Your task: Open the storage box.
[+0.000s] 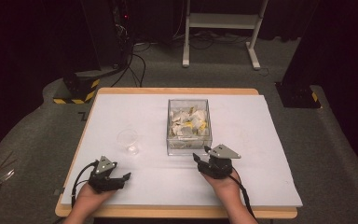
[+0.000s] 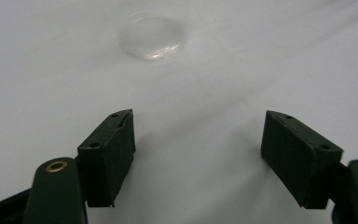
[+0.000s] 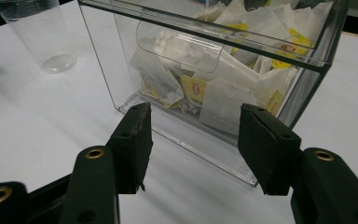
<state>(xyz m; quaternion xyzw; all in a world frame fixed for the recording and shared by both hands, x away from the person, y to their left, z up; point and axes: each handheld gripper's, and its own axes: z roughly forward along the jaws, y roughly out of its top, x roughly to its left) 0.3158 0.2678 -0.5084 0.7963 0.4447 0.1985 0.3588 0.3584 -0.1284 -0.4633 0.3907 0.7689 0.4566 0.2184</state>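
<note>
High view: both claws are being held open and empty; the right claw (image 1: 204, 157) is being aimed at the clear box (image 1: 189, 126) just ahead, so a sachet (image 3: 219, 100) should be approached from above; left claw (image 1: 121, 179).

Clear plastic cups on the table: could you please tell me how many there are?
1: the cup stands on the white table, left of the clear box of tea bags. None visible elsewhere.

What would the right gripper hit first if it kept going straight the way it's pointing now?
Most likely the near wall of the clear box of tea bags; the open right gripper points straight at it, with bare table between.
</note>
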